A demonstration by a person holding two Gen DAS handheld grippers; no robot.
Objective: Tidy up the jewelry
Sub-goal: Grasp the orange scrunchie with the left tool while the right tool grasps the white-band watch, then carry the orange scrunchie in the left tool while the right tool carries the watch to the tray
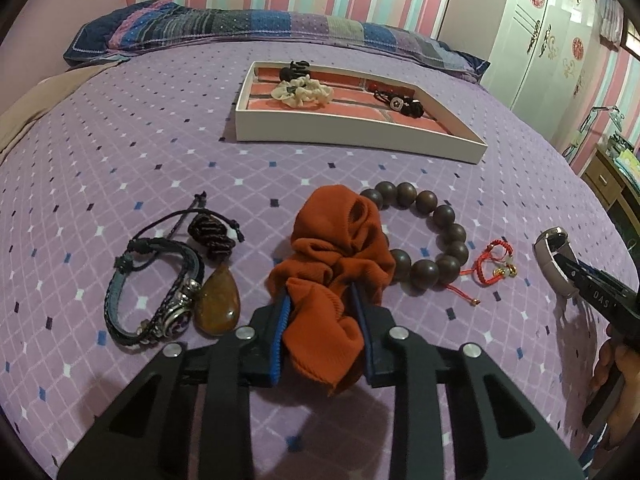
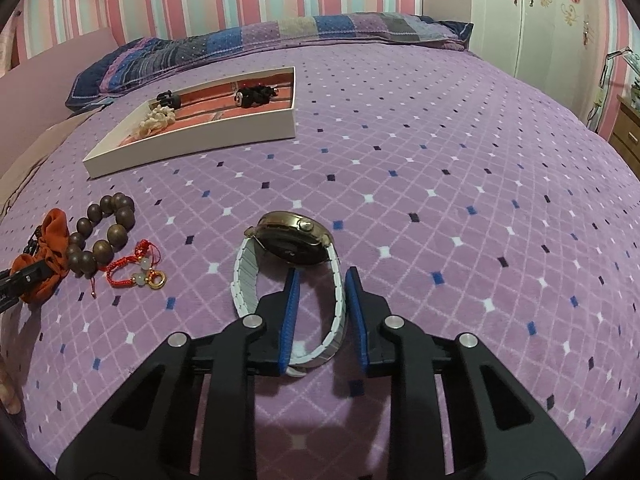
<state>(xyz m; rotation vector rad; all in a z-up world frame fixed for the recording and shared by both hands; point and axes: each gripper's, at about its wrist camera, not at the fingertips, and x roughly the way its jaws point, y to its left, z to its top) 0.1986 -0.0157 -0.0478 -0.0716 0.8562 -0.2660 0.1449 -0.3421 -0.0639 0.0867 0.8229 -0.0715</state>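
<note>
My left gripper [image 1: 320, 292] has its jaws around an orange scrunchie [image 1: 332, 256] on the purple bedspread; the cloth fills the gap between the pads. Behind it lies a brown wooden bead bracelet [image 1: 436, 240]. My right gripper [image 2: 322, 276] stands open astride one side of the white strap of a gold watch [image 2: 292, 236], with a gap to the right pad. The white tray [image 1: 352, 124] with a brick-pattern floor holds a cream scrunchie [image 1: 300, 94], a black hair claw [image 1: 294, 69] and a black bracelet [image 1: 400, 102].
Left of the scrunchie lie a blue leather bracelet [image 1: 156, 284], an amber pendant [image 1: 218, 304] and a dark knotted cord [image 1: 212, 236]. A red string bracelet [image 1: 492, 264] lies right of the beads. Pillows [image 1: 240, 28] line the bed's far edge; a white wardrobe [image 1: 544, 36] stands at right.
</note>
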